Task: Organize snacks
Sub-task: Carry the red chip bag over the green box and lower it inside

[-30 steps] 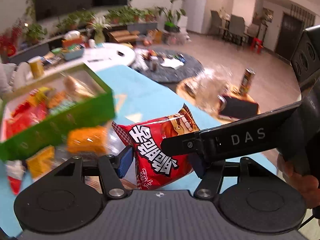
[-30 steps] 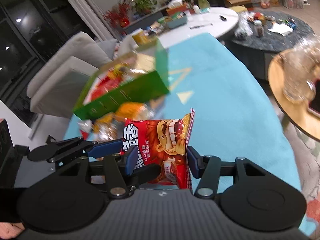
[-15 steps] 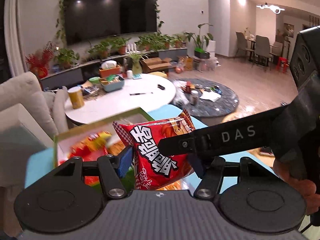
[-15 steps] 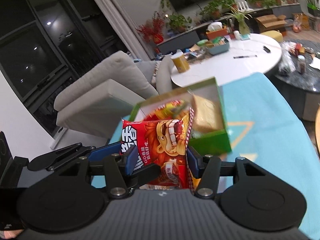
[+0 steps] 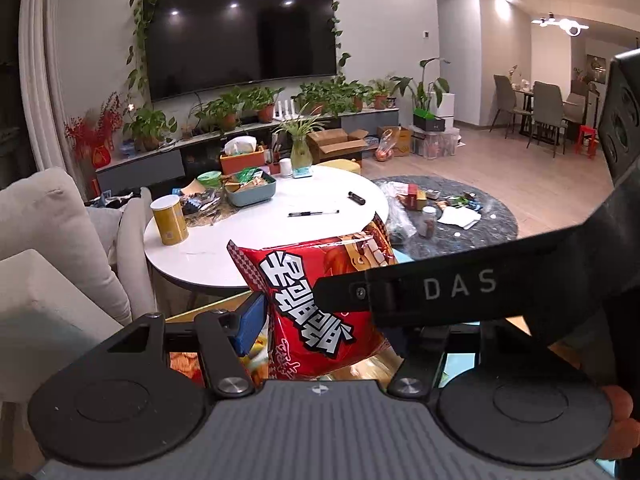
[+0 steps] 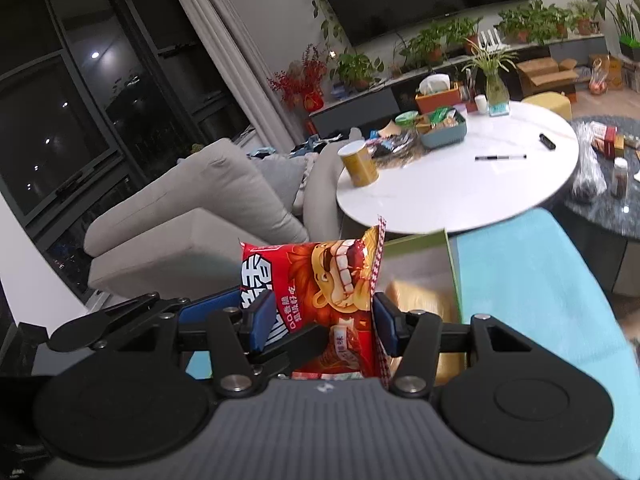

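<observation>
Gripping one red snack bag between them, two handheld grippers hold it aloft above a green-rimmed box on a teal-covered table. On the left, the left gripper has its blue pads against the bag's lower part, clamped on the crinkled film. On the right, the right gripper pinches the same bag near its bottom seam, its jaws pressed into both side edges, while its long black finger crosses the left camera's view. The pouch looks light and air-puffed, its foil glossy and likely slippery, with brittle contents that a hard squeeze would probably crush. The flat sealed seams at top and bottom seem the safest places to hold, since the pillowy middle gives under pressure. Beneath and to the right, the box already holds other packets. Far beyond stand a white round table and a wall-mounted television.
</observation>
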Available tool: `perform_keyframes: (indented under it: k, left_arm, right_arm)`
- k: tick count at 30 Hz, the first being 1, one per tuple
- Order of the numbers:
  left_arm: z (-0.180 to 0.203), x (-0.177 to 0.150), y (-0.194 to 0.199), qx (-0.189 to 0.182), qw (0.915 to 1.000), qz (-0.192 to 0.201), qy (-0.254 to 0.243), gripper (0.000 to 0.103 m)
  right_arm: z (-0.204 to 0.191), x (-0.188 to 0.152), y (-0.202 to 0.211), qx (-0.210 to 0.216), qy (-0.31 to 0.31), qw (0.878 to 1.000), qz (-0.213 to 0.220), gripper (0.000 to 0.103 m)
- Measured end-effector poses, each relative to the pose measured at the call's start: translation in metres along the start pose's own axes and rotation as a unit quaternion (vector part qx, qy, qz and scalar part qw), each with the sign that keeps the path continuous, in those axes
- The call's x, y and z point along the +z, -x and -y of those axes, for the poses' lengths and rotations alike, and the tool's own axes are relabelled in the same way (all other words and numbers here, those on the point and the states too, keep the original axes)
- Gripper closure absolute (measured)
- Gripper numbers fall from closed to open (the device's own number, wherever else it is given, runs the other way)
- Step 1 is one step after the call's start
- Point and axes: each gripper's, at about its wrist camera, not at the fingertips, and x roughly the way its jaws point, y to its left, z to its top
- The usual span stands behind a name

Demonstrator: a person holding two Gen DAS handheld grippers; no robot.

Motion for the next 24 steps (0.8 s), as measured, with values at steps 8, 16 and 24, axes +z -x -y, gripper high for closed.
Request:
perform_keyframes:
  k: [8, 16, 24]
  left_arm:
    - [-0.021, 0.003, -0.054, 0.009, 0.9999, -0.002, 0.006, 0.045]
    - [-0.034, 0.0, -0.098, 0.028, 0.9996, -0.005, -0.004, 0.045]
    - [-0.033, -0.005, -0.122, 0.043, 0.9988, 0.013, -0.02, 0.043]
  right_arm:
    - [0.024, 0.013, -0.04, 0.003, -0.004, 1.0, 0.01, 0.041]
    - [0.037, 0.022, -0.078, 0.005, -0.007, 1.0, -0.001, 0.041]
    - [0.044, 0.023, -0.092, -0.004, -0.003, 1.0, 0.015, 0.041]
